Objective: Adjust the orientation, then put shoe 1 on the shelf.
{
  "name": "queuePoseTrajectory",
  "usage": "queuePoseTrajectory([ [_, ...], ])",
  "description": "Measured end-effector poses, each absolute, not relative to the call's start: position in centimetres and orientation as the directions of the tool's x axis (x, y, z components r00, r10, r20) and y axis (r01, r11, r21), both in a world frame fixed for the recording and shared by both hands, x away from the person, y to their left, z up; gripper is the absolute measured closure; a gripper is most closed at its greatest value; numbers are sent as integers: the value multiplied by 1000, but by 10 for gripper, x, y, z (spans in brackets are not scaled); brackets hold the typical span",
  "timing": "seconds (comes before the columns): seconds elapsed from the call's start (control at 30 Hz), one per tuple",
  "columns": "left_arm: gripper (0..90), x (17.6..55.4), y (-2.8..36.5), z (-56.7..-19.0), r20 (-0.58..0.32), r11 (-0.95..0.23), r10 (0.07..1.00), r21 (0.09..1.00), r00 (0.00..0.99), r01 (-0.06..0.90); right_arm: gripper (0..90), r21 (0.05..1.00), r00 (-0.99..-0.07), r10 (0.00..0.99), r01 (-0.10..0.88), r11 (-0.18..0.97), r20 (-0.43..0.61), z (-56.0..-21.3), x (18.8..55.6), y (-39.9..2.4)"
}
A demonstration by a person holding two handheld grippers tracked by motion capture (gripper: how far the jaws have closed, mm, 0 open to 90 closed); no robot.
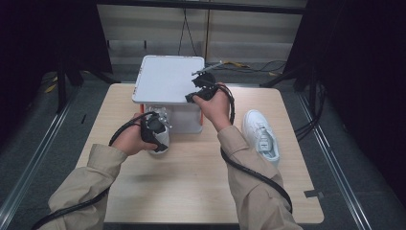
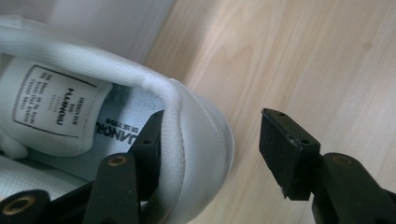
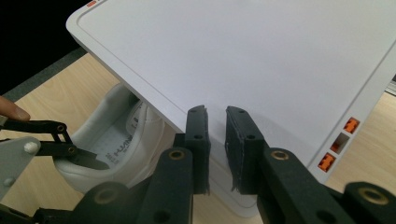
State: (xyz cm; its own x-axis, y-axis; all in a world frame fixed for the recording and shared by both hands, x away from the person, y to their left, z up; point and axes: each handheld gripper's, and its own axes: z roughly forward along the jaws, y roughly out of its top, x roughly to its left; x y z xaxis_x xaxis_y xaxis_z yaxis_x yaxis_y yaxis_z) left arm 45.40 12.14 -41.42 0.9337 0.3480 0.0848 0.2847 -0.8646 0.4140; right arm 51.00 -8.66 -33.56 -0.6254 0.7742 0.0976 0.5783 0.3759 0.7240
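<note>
2 white sneakers: one (image 1: 160, 128) sitting heel-out under the raised lid (image 1: 168, 79) of 1 white box, w/ left gripper (image 1: 154, 130) released, jaws straddling its heel; other sneaker (image 1: 261, 135) lying on table (image 1: 191, 177), right. Right gripper (image 1: 201, 91) is pinching lid's edge.

White low-top leather sneaker (image 2: 196, 135): pale blue insole, white tongue label printed in black. Second white sneaker (image 1: 261, 134), right of the box: matching, with possibly grey heel detail. White rectangular plastic box lid (image 3: 261, 60): orange clips at its edge. Light wood-grain table (image 1: 191, 182). Both grippers black; sleeves beige.
</note>
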Motion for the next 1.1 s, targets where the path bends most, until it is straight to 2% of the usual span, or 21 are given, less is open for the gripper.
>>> queuePoseTrajectory([
  [0.2,372,454,123,-401,69,-819,400,475,914,323,795,722,-626,773,581,376,101,-335,510,-87],
  [0.3,365,453,122,-393,77,-828,391,465,917,314,794,721,-626,772,586,371,111,-336,511,-88],
  [0.5,357,443,124,-382,45,-800,400,504,915,325,794,726,-625,773,581,369,107,-336,510,-88],
  [0.63,339,434,124,-378,66,-811,381,503,922,299,794,724,-624,773,583,369,109,-336,510,-88],
  [0.7,401,430,125,-378,37,-813,359,503,933,293,794,727,-622,775,583,364,111,-336,510,-88],
  [0.73,410,428,125,-380,25,-797,371,521,928,304,794,728,-621,776,582,363,109,-336,510,-88],
  [0.87,441,423,125,-392,15,-831,346,469,938,299,794,724,-621,776,586,365,111,-336,510,-88],
  [0.97,559,423,128,-408,16,-847,330,445,944,289,794,720,-618,779,588,368,106,-335,510,-86],
  [1.0,636,424,129,-412,21,-858,320,431,947,280,795,720,-619,778,587,370,104,-335,510,-86],
  [1.1,792,427,131,-424,60,-867,341,407,938,289,795,721,-617,780,588,368,105,-335,510,-86],
])
